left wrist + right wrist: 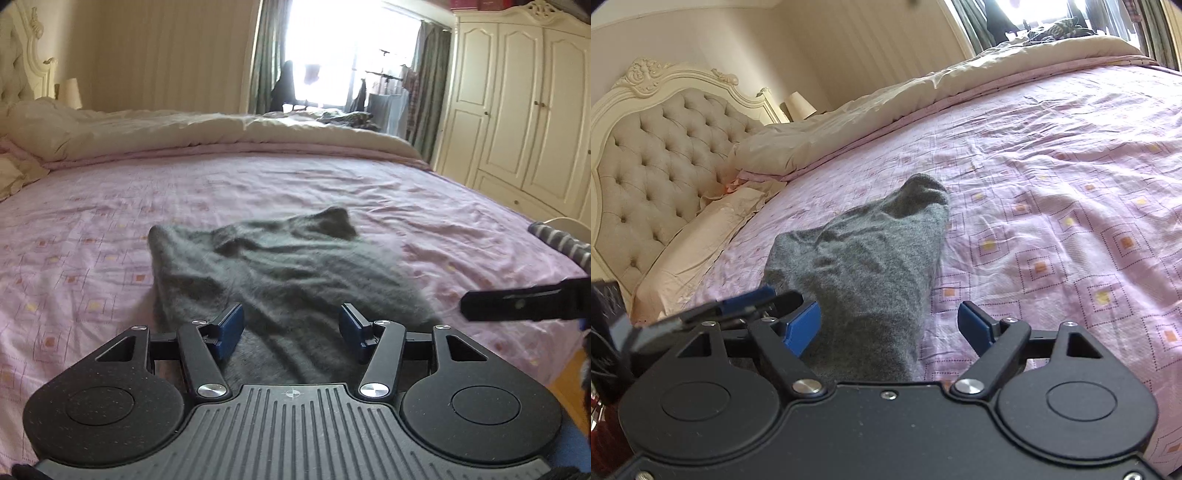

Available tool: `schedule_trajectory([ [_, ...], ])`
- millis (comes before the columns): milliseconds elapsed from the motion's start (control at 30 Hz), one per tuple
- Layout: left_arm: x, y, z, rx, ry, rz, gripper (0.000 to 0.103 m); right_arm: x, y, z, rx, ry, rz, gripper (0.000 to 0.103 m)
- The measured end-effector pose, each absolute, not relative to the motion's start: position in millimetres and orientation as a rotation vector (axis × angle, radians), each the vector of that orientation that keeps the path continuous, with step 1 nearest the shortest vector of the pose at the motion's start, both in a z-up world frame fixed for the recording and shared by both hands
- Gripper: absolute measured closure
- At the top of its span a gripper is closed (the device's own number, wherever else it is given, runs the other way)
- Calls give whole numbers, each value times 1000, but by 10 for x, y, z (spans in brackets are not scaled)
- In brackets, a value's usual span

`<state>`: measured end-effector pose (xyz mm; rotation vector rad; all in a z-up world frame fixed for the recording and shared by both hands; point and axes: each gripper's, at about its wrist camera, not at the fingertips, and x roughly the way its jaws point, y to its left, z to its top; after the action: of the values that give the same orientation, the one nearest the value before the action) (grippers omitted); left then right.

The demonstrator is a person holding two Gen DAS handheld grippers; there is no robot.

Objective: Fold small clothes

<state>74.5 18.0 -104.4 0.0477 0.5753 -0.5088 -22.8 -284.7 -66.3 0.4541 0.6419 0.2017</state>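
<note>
A grey knitted garment lies crumpled on the pink patterned bedsheet, its near edge reaching under my left gripper. That gripper is open, blue pads spread above the cloth with nothing between them. In the right wrist view the same grey garment stretches away from my right gripper, which is open too, its left pad over the cloth and its right pad over bare sheet. The right gripper's finger shows at the right edge of the left wrist view. The left gripper's fingers show at the left of the right wrist view.
A beige duvet is bunched along the far side of the bed. A tufted headboard and pillow stand at the left. A cream wardrobe lines the right wall. A striped cloth lies at the bed's right edge.
</note>
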Motion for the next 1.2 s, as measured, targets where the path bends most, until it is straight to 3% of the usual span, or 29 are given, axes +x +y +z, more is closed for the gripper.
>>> schedule_trajectory([
  [433,831,402,-1182,-34,608,-512,49,541,-2546,-526,317,557,359,19],
  [733,870,413,-1178,-68,626,-511,49,1582,-2547,-918,295,719,332,20],
  [933,899,381,-1158,-58,638,-504,49,1693,-2741,-824,255,689,219,19],
  [967,899,378,-1144,-59,640,-503,49,1640,-2778,-751,266,668,209,18],
  [1033,896,375,-1104,-65,643,-499,48,1492,-2822,-628,276,628,184,1],
  [1067,882,370,-1076,-69,642,-495,45,1404,-2832,-561,270,605,169,0],
  [1200,782,370,-921,-73,608,-454,17,1021,-2808,-362,249,554,128,0],
])
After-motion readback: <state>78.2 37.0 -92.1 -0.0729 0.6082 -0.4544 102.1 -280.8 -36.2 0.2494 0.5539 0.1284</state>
